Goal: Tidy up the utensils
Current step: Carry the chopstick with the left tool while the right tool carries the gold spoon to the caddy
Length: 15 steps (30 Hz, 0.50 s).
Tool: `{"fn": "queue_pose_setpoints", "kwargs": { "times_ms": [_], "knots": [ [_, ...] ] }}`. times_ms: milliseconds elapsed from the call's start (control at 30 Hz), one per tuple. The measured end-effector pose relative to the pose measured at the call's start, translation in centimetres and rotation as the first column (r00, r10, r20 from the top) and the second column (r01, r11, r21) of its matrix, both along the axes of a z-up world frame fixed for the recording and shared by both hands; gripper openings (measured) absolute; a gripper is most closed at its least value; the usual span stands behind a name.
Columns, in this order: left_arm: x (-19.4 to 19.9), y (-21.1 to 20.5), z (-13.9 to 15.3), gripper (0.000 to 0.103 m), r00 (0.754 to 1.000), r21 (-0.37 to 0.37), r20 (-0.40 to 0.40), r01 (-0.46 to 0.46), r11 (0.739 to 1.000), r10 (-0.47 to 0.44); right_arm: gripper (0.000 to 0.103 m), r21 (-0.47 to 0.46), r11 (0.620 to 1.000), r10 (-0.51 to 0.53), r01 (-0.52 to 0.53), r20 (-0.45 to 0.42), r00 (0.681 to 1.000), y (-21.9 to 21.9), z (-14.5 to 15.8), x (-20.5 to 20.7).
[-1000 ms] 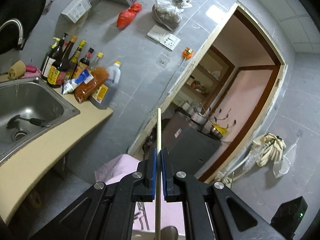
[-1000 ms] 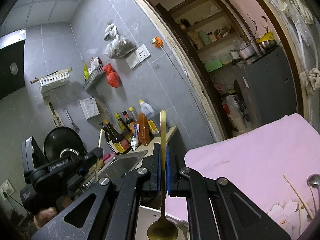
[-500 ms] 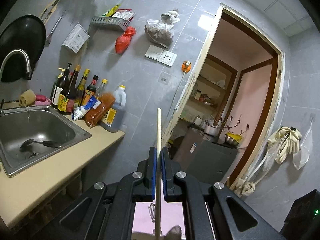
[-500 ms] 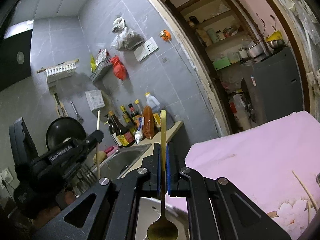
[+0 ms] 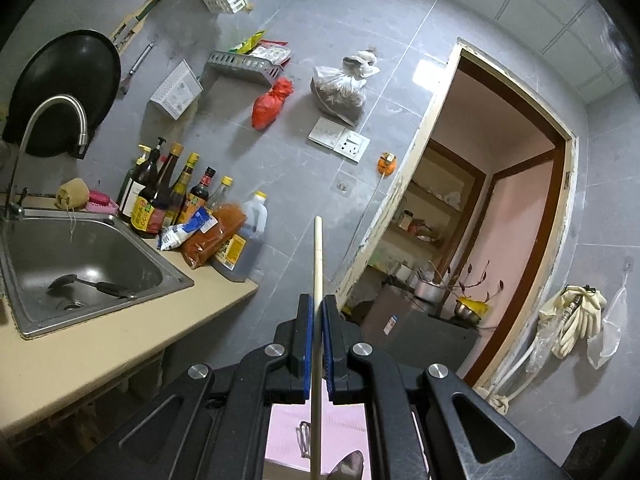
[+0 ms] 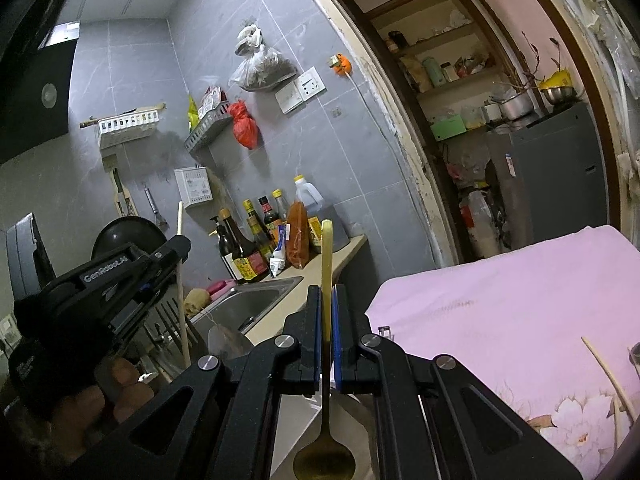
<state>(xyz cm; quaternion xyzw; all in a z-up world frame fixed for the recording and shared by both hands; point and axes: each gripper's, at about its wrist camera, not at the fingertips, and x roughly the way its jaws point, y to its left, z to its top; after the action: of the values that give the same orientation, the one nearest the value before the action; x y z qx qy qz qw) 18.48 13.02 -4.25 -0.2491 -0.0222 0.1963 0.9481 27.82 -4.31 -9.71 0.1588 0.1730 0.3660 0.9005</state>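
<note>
My left gripper (image 5: 317, 312) is shut on a pale wooden chopstick (image 5: 318, 256) that stands upright, its top end well above the blue pads. In the right wrist view the same left gripper (image 6: 176, 248) shows at the left, held by a hand, with the chopstick (image 6: 182, 280) hanging down from it. My right gripper (image 6: 327, 304) is shut on a gold spoon (image 6: 326, 264); the handle points up and the bowl hangs low over a white container (image 6: 352, 416). More chopsticks (image 6: 604, 368) lie on the pink cloth (image 6: 500, 308).
A steel sink (image 5: 80, 264) with a ladle in it sits in the beige counter (image 5: 80, 356), a faucet (image 5: 48, 120) above. Sauce bottles (image 5: 172, 192) line the wall. A black pan (image 5: 64, 88) and racks hang on grey tiles. A doorway (image 5: 492, 220) opens right.
The left wrist view has swung left and levelled: sink, faucet and hanging pan have come further into view. The right gripper has sunk slightly. Both grips are unchanged.
</note>
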Motion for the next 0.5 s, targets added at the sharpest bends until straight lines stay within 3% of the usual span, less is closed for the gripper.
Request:
{"fn": "queue_pose_setpoints", "kwargs": {
  "times_ms": [300,500],
  "knots": [
    [0.0,-2.7,-0.7,0.005,0.999,0.136,-0.003,-0.039,0.990,0.040,0.004,-0.011,1.000,0.008,-0.008,0.009,1.000,-0.2,-0.4,-0.4],
    [0.1,-3.3,-1.4,0.005,0.998,0.162,-0.031,-0.047,0.986,0.052,0.004,-0.036,0.999,0.015,-0.015,0.011,1.000,0.0,-0.5,-0.6]
  ]
}}
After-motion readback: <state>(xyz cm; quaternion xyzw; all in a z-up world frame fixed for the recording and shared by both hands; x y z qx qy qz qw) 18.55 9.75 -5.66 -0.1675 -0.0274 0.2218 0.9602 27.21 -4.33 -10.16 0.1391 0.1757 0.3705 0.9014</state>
